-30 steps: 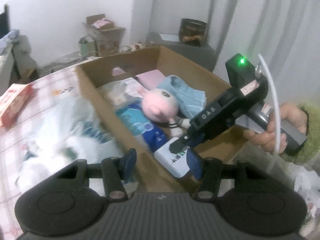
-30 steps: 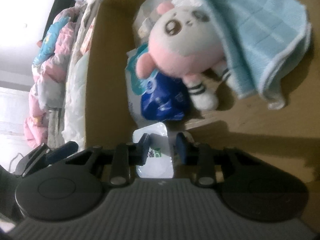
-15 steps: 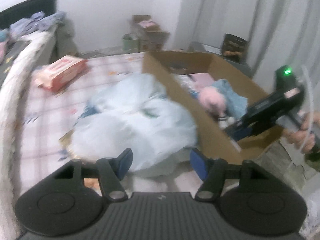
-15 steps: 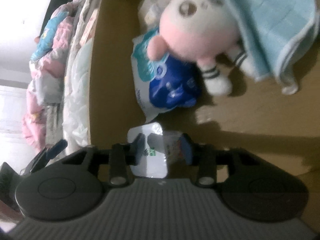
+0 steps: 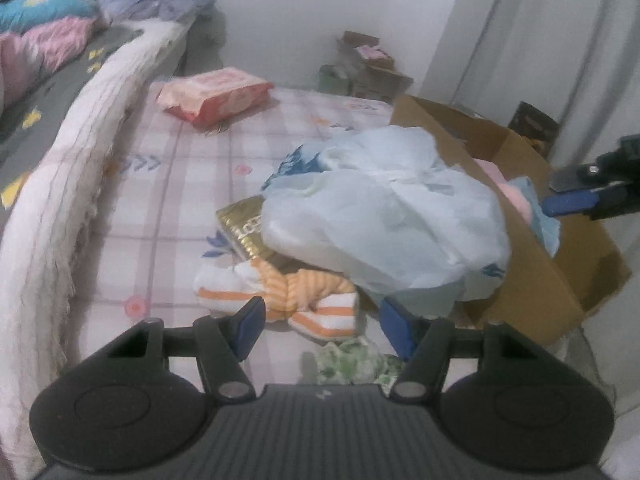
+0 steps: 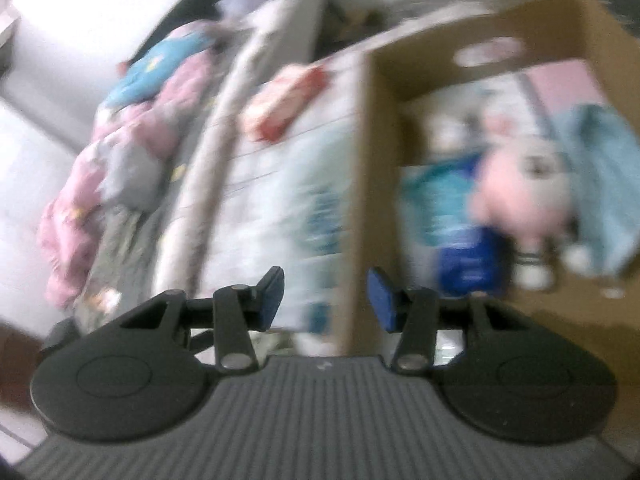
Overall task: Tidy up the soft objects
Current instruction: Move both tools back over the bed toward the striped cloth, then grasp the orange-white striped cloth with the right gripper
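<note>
Left gripper (image 5: pixel 320 322) points down over the bed; its jaws stand fairly wide and are closing slightly, the blue pads clear of everything, nothing gripped; the orange-and-white striped cloth (image 5: pixel 296 300) lies on the checked sheet (image 5: pixel 176 184) just beyond the fingertips, partly tucked under a large pale-blue plastic bag (image 5: pixel 388 216); a gold packet (image 5: pixel 244 230) pokes out from under the bag's left edge, touching the striped cloth; a green-patterned scrap (image 5: pixel 352 360) lies on the sheet below the pads, near the camera; a red-and-pink packet (image 5: pixel 214 96) sits well apart, further up the bed; a rolled white blanket (image 5: pixel 80 152) runs along the sheet's left side; the cardboard box (image 5: pixel 532 280) stands against the bag's right side, touching it. Right gripper (image 6: pixel 325 294), blurred in its own view, has jaws partly apart with nothing between the pads; its blue fingers (image 5: pixel 572 202) show at the right edge of the left view, above the box's open top; inside the box the pink plush toy (image 6: pixel 524 196) lies on a blue-and-white packet (image 6: pixel 460 248), a light-blue towel (image 6: pixel 604 184) beside it on the right, touching; a white packet (image 6: pixel 446 344) shows low in the box, mostly hidden behind the right finger.
</note>
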Tool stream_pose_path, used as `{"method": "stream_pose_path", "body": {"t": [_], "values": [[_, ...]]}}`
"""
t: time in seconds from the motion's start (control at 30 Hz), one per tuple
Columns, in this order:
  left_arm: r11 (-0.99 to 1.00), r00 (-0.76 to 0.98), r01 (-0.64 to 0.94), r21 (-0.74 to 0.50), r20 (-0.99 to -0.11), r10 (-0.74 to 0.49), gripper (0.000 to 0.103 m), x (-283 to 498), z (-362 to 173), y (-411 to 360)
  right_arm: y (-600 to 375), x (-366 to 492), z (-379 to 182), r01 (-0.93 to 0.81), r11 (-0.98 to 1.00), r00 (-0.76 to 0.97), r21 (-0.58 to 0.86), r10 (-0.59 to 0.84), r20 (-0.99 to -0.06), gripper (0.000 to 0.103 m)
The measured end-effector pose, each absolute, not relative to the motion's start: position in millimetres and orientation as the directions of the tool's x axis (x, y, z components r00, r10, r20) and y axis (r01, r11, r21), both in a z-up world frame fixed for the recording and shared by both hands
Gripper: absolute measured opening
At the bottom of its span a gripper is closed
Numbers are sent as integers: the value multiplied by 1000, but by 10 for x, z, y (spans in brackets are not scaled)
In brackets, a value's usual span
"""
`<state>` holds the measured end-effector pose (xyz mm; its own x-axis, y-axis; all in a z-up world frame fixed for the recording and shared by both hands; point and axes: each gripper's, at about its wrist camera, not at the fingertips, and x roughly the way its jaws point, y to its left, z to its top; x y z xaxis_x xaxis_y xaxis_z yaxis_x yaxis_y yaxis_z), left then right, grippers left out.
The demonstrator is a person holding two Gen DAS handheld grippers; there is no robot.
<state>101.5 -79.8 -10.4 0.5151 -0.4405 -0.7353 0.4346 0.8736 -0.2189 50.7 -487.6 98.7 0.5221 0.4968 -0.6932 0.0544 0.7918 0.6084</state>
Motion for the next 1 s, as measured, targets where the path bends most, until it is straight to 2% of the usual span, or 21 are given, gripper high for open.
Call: {"method": "stream_pose_path", "body": {"t": [0.2,0.33,0.43,0.63,0.83,1.0], "values": [[877,468,353,-326,-750,-467,61,1222,-321,-692,-4146,637,964,-69,743,457,666,617,-641,46],[897,489,307,-318,-756,-435,59,1309,-360,-565,-3732,660,721,-66,741,401,669,633,-662,45],[909,509,275,-314,-754,-415,59,1390,-368,-465,-3515,643,530,-57,769,377,636,607,-700,44],[906,487,252,-340,-764,-423,49,1578,-447,-376,-3229,678,233,-43,827,379,560,532,-757,41],[904,494,217,-368,-757,-427,48,1565,-471,-173,-2932,820,18,-90,886,402,454,450,-798,40],[900,501,160,-406,-752,-428,48,1536,-453,92,-2716,869,-8,-160,811,324,562,581,-746,39]]}}
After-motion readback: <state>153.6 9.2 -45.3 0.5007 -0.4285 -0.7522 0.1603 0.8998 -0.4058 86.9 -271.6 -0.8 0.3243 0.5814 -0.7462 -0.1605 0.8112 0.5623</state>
